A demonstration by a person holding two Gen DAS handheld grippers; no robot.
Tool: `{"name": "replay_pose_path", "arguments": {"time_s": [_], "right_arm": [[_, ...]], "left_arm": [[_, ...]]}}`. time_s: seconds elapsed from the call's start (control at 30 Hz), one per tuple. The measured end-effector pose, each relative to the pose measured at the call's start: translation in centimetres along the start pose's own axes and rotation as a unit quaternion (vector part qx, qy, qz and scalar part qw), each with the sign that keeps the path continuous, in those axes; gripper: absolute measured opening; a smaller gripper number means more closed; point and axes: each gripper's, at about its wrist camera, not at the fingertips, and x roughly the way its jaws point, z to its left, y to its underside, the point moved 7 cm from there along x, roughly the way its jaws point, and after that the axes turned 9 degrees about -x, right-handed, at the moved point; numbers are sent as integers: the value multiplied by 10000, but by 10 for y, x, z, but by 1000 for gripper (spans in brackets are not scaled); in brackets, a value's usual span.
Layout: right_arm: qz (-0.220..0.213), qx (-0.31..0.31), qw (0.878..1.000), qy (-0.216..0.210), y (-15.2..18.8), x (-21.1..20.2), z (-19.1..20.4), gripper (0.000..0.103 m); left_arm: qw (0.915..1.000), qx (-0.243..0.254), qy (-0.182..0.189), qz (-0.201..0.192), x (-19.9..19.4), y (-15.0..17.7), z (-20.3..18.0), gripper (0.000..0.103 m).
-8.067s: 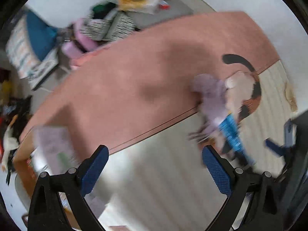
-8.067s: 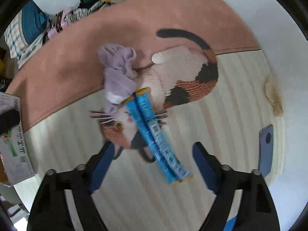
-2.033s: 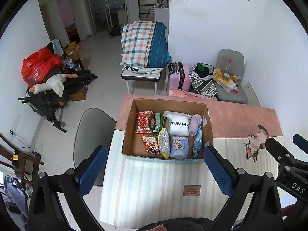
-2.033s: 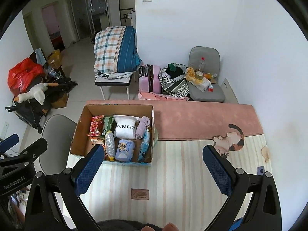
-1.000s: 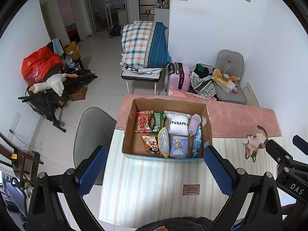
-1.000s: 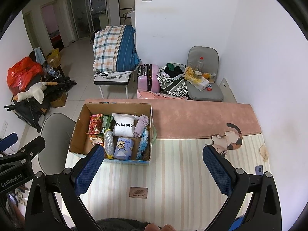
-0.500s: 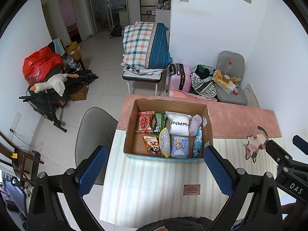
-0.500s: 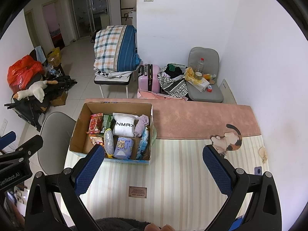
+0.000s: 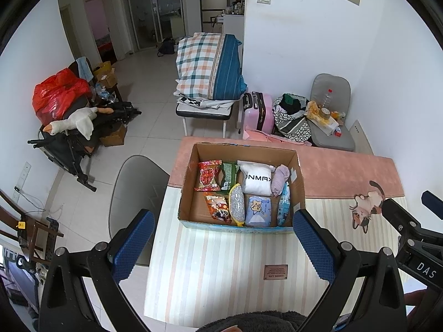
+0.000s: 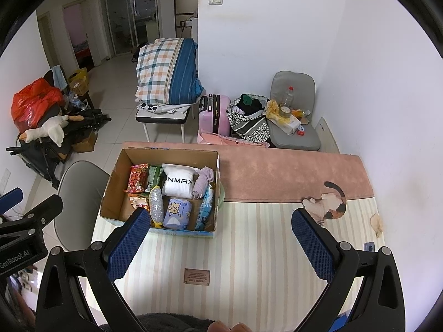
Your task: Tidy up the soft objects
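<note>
An open cardboard box [image 9: 300, 185] [image 10: 112, 191] stands on the striped table mat. Inside lie a white folded cloth [image 9: 256, 178] [image 10: 178, 184], a lilac cloth [image 9: 279, 175] [image 10: 203, 182], blue packets [image 9: 283, 206] [image 10: 206, 209], a pale blue tissue pack [image 9: 259, 211] [image 10: 177, 214] and several snack bags [image 9: 209, 175] [image 10: 138, 177]. My left gripper [image 9: 221, 246] is open and empty, held high over the table's near side. My right gripper [image 10: 218, 246] is open and empty, also high, to the right of the box.
A pink runner [image 9: 346, 171] [image 10: 290, 177] and a cat-shaped mat [image 9: 365, 207] [image 10: 329, 203] lie right of the box. A grey chair [image 9: 133, 188] [image 10: 77, 191] stands at the table's left. A phone [image 10: 369, 246] lies at the right edge. Clutter fills the floor behind.
Long ago the lilac cloth and blue packets lay on the cat mat; now they are in the box. Over the last two seconds both grippers only drift slightly, staying open.
</note>
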Motion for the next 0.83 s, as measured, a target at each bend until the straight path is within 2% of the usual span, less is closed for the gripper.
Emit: {"name": "replay_pose_path", "arguments": {"time_s": [0.43, 0.83], "right_arm": [[-33, -117, 9999, -38, -4, -6, -2, 103], [-59, -167, 9998, -62, -3, -10, -1, 103]], "left_arm": [[10000, -14, 5, 24, 0, 0, 0, 102], [9998, -82, -58, -153, -4, 6, 5, 102]]}}
